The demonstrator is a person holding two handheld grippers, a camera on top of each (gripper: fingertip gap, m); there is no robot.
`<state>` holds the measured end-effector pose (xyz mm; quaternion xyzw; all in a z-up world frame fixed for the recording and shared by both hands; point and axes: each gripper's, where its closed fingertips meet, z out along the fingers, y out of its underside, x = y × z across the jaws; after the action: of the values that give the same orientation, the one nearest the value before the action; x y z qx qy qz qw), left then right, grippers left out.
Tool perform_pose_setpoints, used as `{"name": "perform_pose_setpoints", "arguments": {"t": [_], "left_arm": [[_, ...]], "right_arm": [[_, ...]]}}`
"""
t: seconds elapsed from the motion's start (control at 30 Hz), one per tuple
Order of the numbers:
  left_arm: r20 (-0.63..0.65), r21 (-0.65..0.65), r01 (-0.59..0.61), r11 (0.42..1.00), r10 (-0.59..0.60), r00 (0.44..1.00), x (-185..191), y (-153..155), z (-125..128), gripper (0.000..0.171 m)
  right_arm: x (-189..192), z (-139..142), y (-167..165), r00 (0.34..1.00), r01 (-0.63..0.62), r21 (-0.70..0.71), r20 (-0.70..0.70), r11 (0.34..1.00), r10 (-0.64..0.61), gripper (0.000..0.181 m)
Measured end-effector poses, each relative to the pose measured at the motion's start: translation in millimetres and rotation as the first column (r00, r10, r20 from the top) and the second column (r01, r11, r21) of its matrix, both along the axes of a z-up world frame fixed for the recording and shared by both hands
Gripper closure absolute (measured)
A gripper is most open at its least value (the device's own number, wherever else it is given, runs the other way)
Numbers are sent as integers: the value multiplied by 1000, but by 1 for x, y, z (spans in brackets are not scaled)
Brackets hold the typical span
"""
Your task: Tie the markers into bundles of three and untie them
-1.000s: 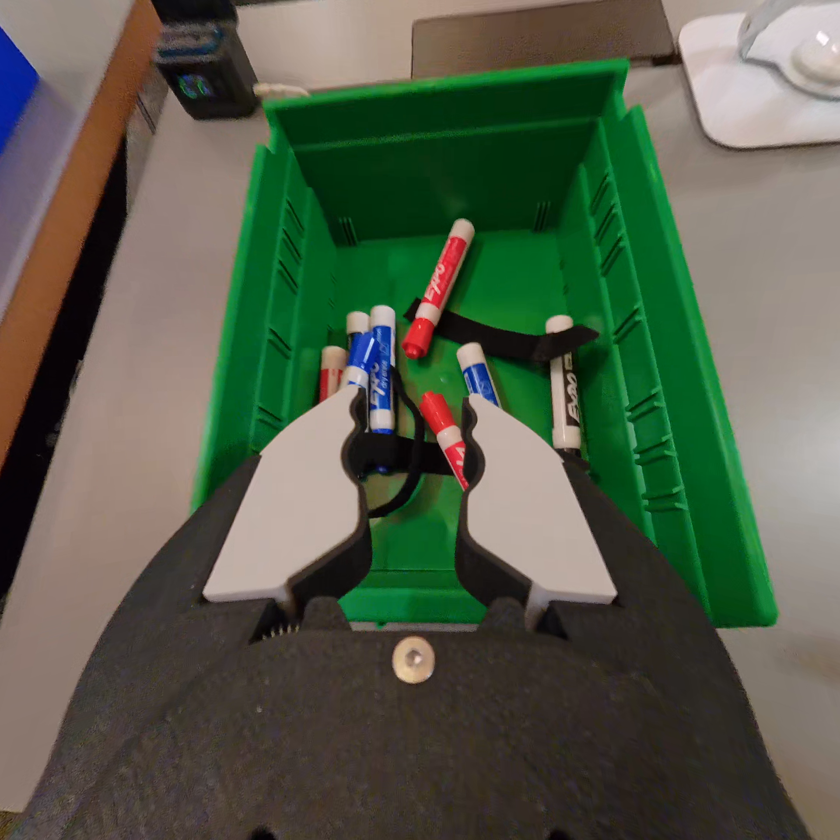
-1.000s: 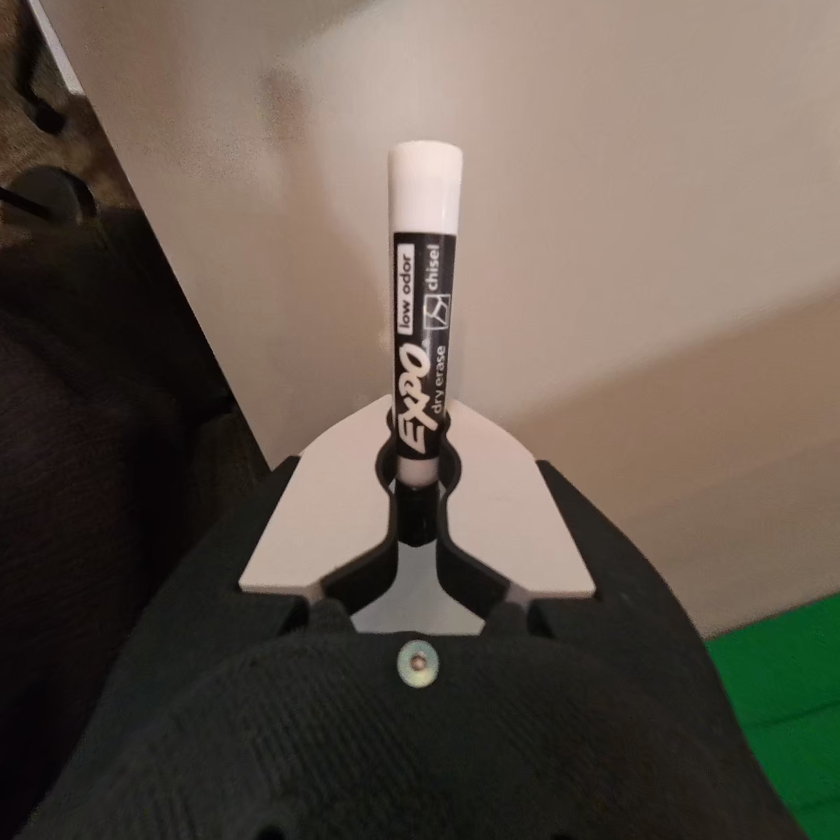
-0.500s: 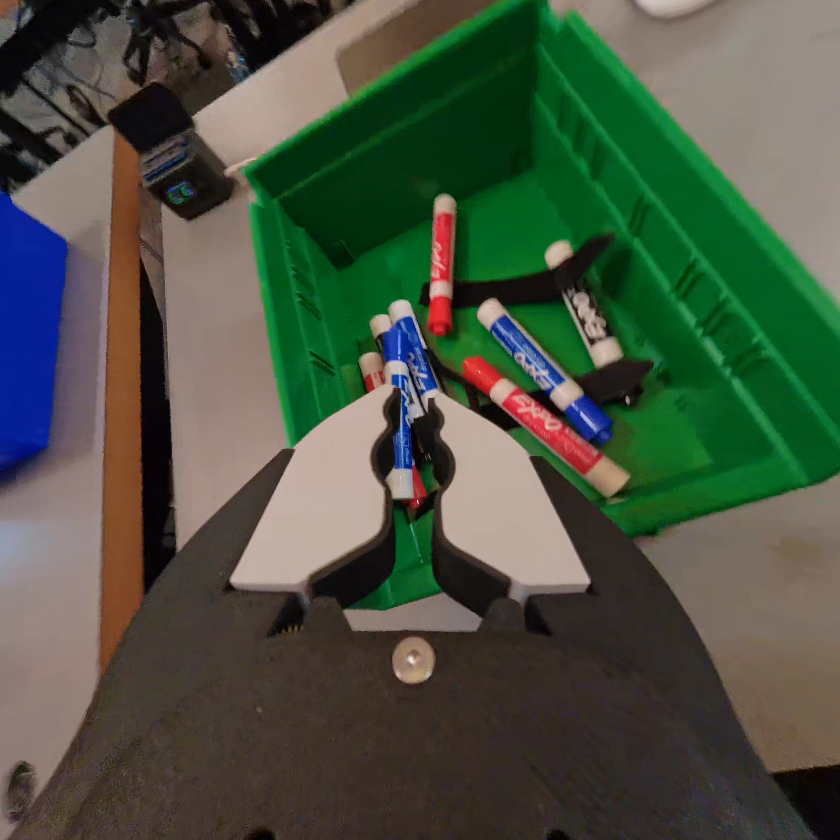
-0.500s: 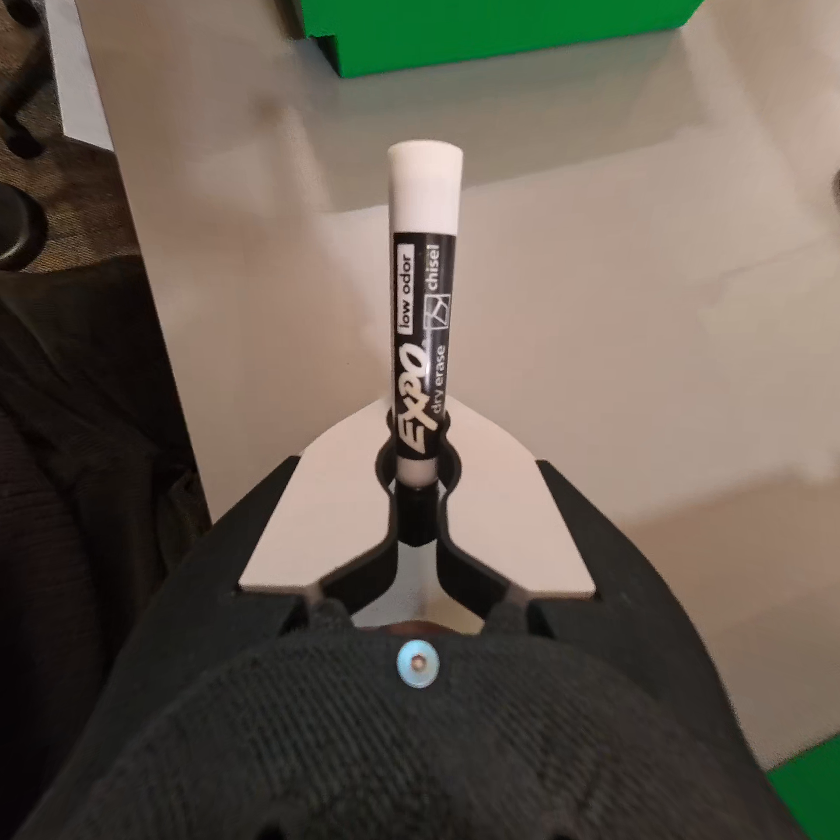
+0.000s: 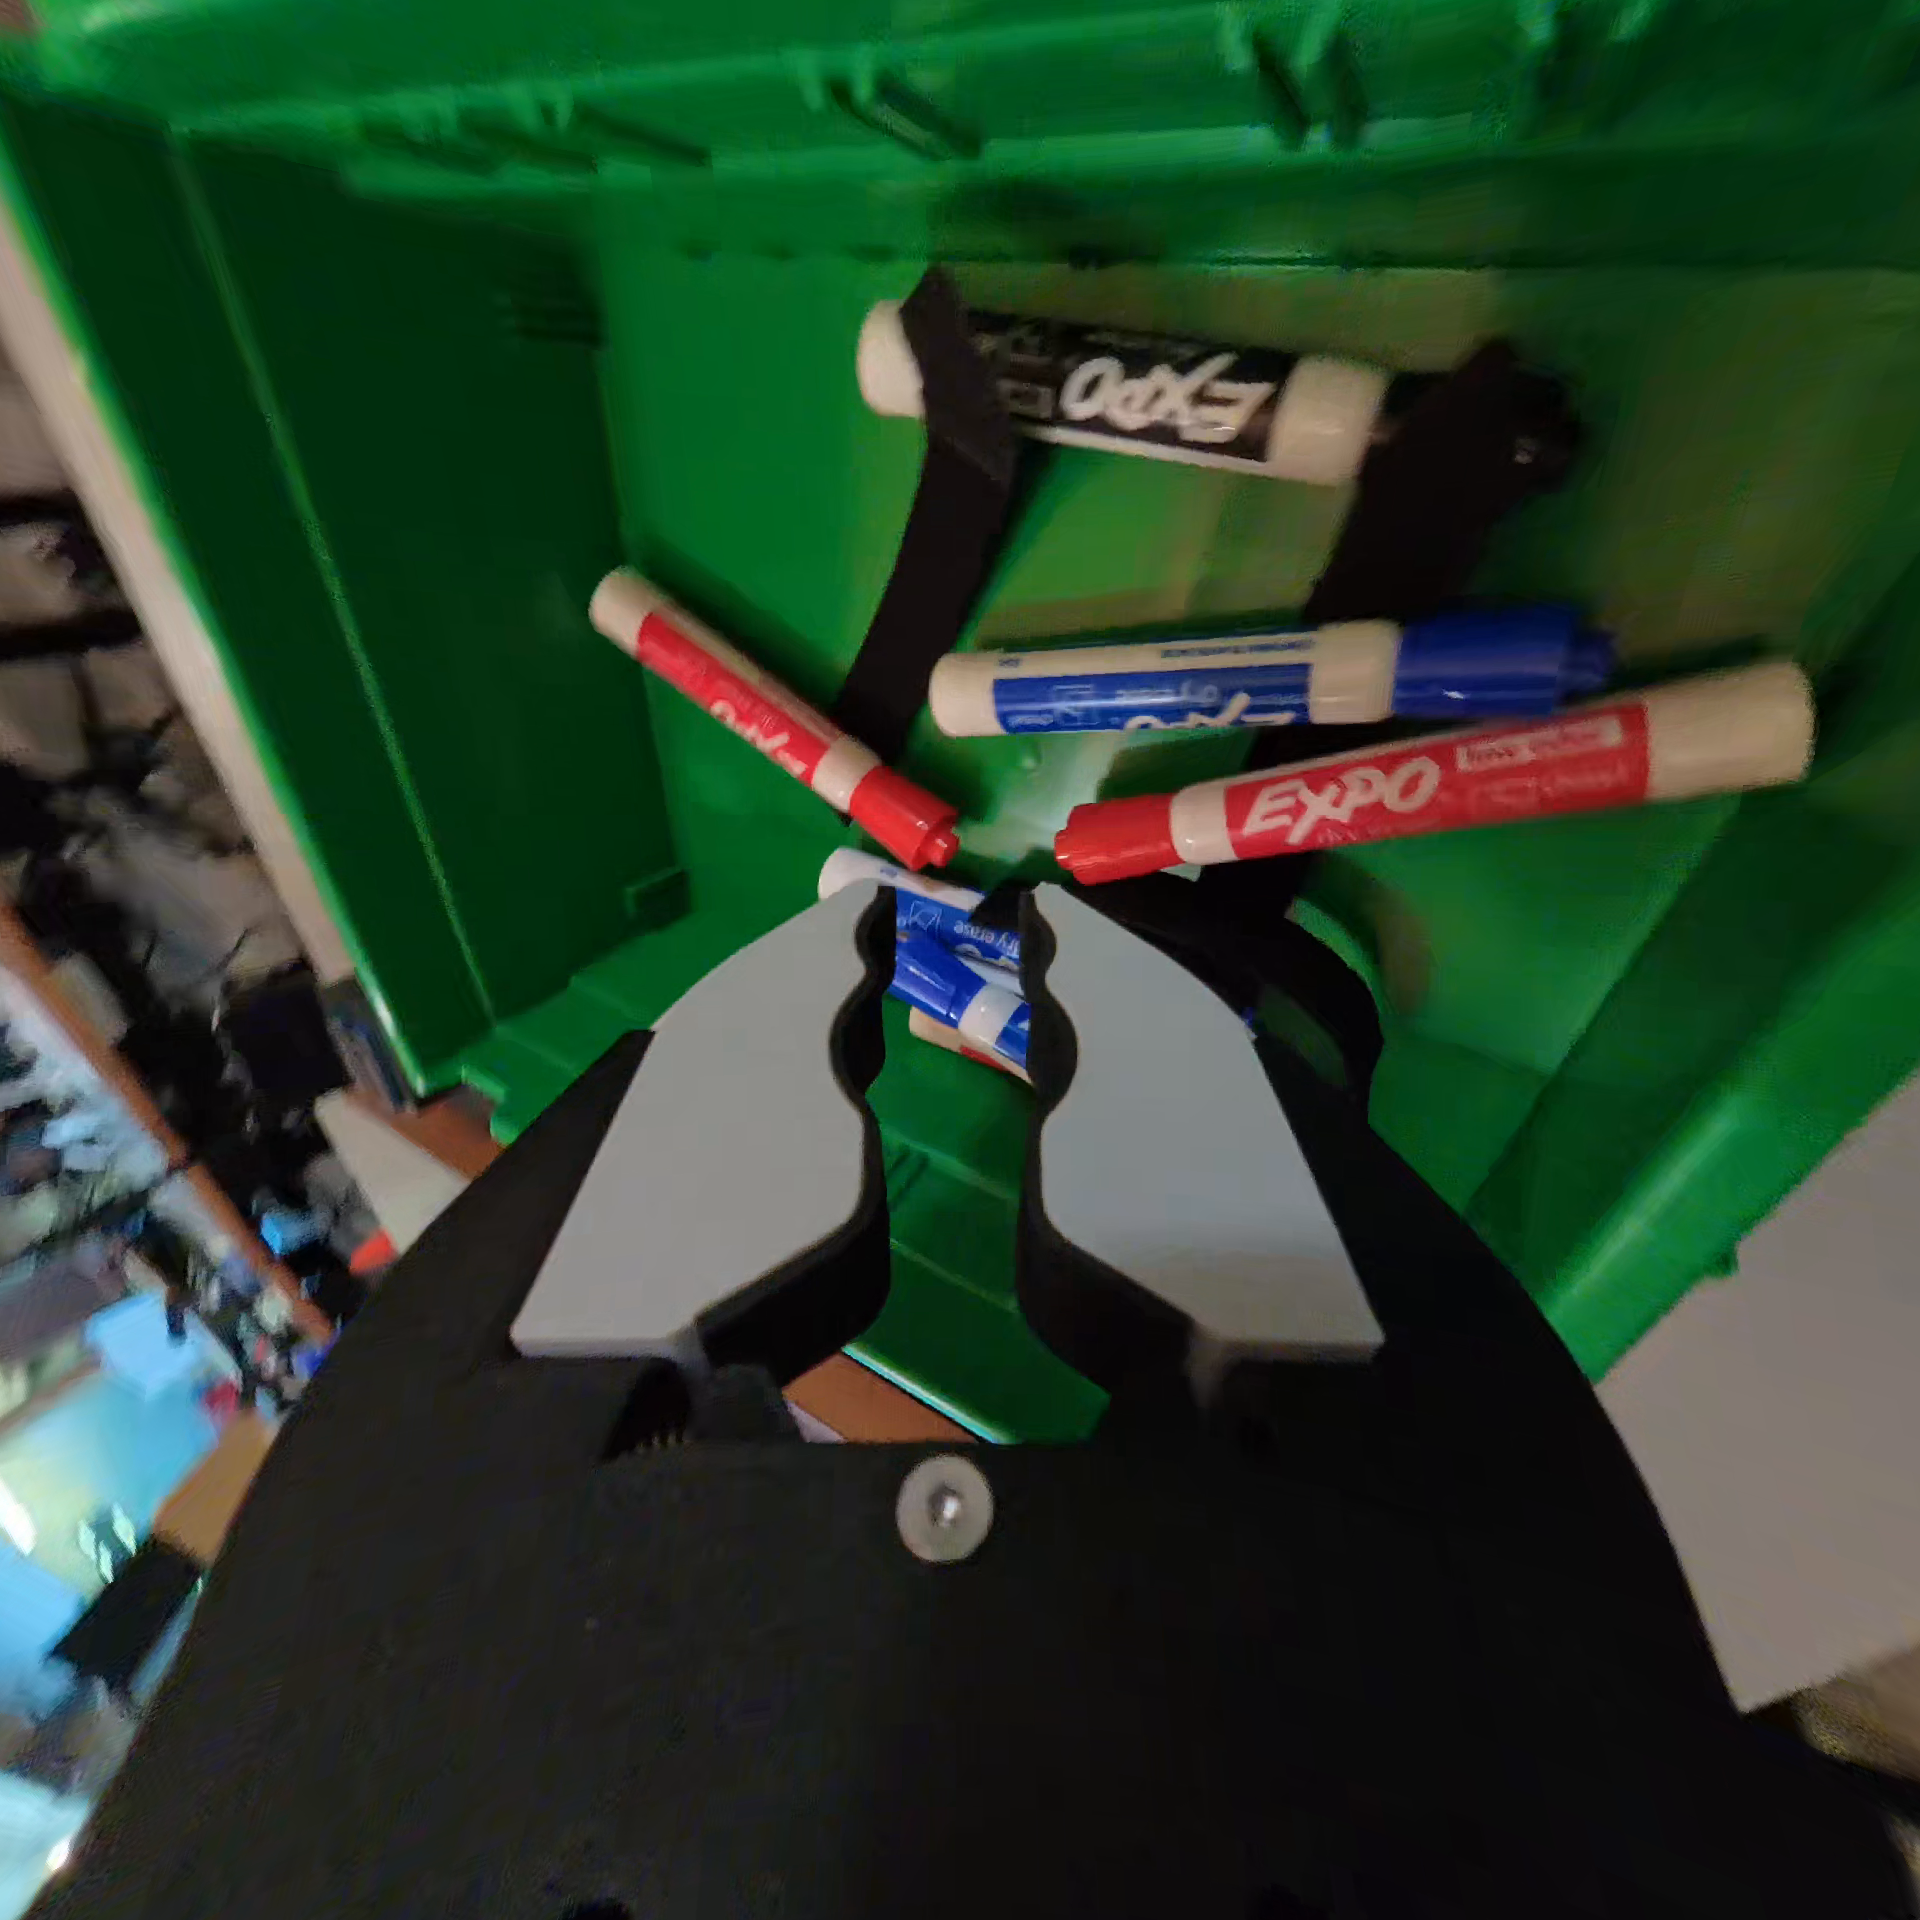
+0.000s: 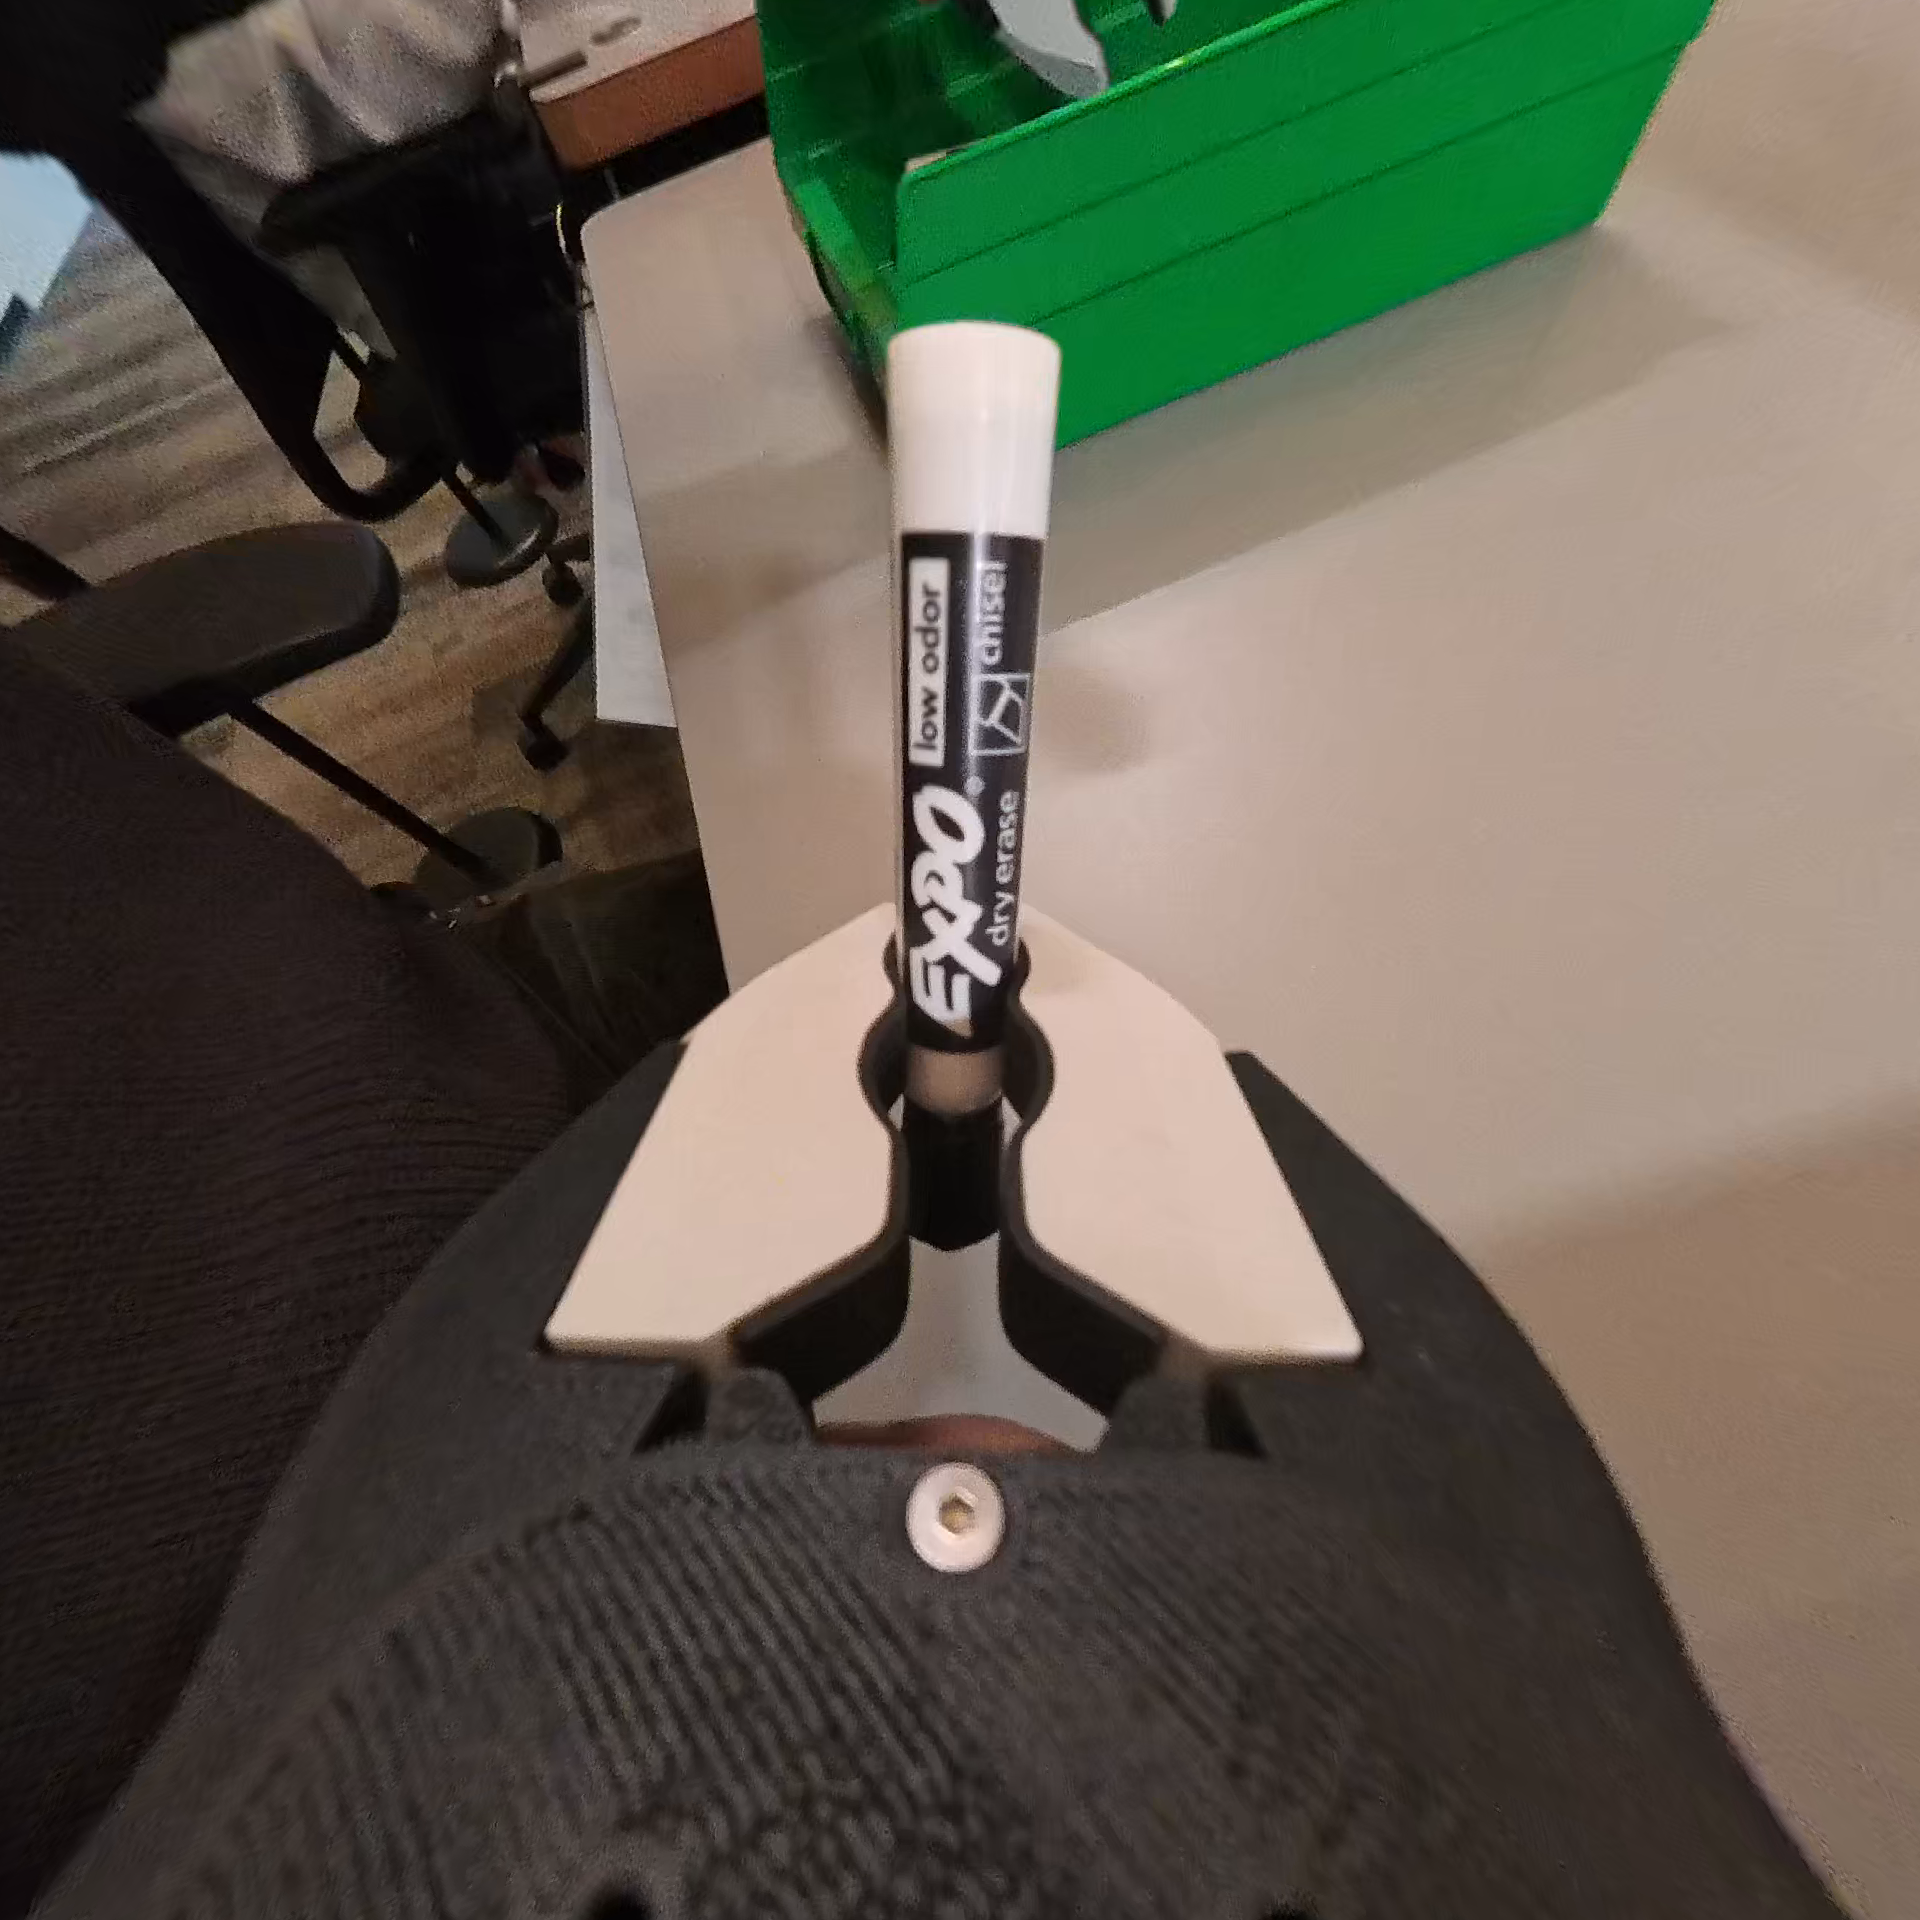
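Where bin wall [image 5: 436, 623] crowds: left hand-held gripper [image 5: 951, 914].

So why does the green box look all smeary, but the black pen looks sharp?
In the left wrist view the green box is streaked with motion blur, worst along its top edge and the room at left; a bright glare spot sits on its floor between the two red pens. In the right wrist view the black pen is crisp, while the chairs and table behind look soft.
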<state>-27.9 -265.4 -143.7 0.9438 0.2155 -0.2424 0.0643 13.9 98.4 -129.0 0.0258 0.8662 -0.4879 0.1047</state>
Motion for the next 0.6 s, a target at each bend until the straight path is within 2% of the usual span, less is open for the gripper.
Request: {"name": "perform_pose_setpoints", "arguments": {"t": [0.07, 0.17, 0.3, 0.33, 0.37, 0.43, 0.6], "left_arm": [[96, 8, 72, 997, -73, 993, -2, 0, -4, 146], [256, 17, 40, 999, -43, 966, 0, -6, -25, 145], [277, 80, 88, 993, -107, 955, -11, 2, -41, 142], [283, 82, 97, 992, -117, 952, -11, 4, -43, 136], [278, 72, 110, 991, -126, 952, -13, 5, -44, 122], [282, 73, 149, 986, -164, 945, -14, 10, -45, 110], [293, 67, 219, 973, -229, 928, -14, 14, -57, 113]], "right_arm": [[-3, -2, 8, 1000, 24, 0, 17, 1000, -24, 168], [2, 1, 16, 997, 25, -30, 72, 999, -22, 168], [1, 18, 22, 986, 79, -122, 155, 989, -60, 168], [0, 22, 23, 982, 93, -144, 176, 985, -67, 168], [0, 25, 24, 978, 102, -163, 199, 981, -69, 168], [1, 25, 26, 970, 108, -183, 237, 977, -63, 168], [3, 20, 26, 967, 119, -166, 243, 979, -76, 168]]}}
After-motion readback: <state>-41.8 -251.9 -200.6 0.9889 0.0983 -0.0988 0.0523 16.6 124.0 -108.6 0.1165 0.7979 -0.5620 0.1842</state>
